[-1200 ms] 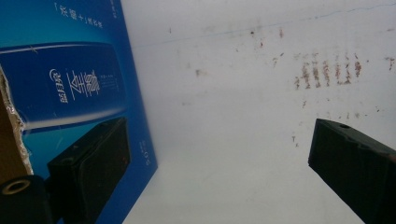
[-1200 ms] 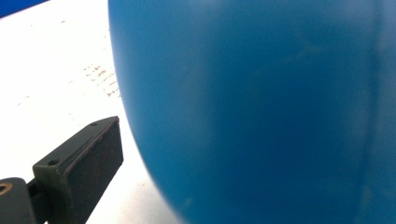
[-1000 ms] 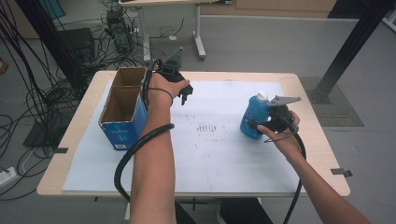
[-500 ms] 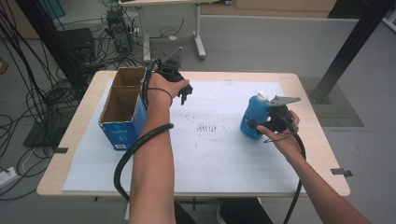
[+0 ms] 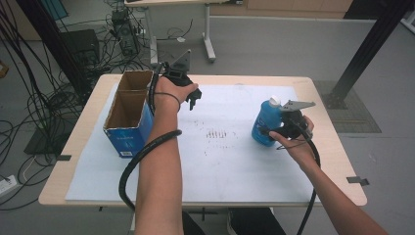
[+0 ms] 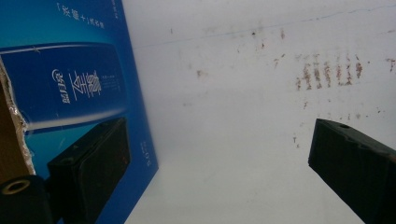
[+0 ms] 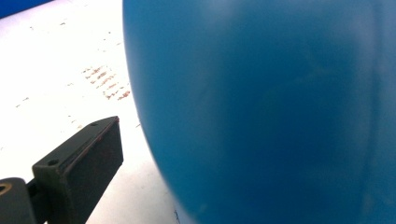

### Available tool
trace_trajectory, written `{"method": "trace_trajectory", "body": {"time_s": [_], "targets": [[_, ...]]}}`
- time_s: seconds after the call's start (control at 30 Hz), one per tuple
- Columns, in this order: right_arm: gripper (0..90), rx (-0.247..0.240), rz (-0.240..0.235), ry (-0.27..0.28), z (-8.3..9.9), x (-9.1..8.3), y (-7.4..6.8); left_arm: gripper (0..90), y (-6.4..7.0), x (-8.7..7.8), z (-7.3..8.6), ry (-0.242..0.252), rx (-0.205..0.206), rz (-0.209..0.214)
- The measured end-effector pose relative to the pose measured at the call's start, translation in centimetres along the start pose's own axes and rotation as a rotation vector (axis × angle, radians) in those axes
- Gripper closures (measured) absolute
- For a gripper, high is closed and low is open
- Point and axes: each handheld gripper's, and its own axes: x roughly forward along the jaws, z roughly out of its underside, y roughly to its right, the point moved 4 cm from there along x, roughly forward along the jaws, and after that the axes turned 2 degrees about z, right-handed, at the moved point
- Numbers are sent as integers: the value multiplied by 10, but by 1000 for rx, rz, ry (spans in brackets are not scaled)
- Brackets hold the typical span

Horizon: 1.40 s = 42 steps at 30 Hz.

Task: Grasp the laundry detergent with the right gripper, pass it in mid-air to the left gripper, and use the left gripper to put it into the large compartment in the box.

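Observation:
A blue bottle (image 5: pixel 264 125) with a white cap stands upright on the right side of the white sheet (image 5: pixel 220 166). My right gripper (image 5: pixel 270 131) is open with the bottle (image 7: pixel 261 107) between its jaws. One finger (image 7: pixel 79 161) stands a narrow gap off the bottle's side, and the other is hidden behind it. An open cardboard box (image 5: pixel 127 142) with blue sides stands at the left. My left gripper (image 5: pixel 192 99) hovers open and empty just right of the box, jaws pointing down at the sheet. Its view shows the box's blue wall (image 6: pixel 70 88) beside its left jaw.
Brown smudges (image 5: pixel 218 133) mark the middle of the sheet. The wooden table (image 5: pixel 337 147) ends close behind both hands. Cables (image 5: pixel 29 112) lie on the floor at the left, another table's legs (image 5: pixel 208 44) stand behind, and a black post (image 5: pixel 367 44) rises at the right.

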Motion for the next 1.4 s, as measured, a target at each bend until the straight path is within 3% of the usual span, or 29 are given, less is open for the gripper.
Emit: {"method": "trace_trajectory", "body": {"time_s": [1.4], "targets": [[26,-9,7,-1,0,0,-1,62,2,-2,-1,1,5,-3]]}}
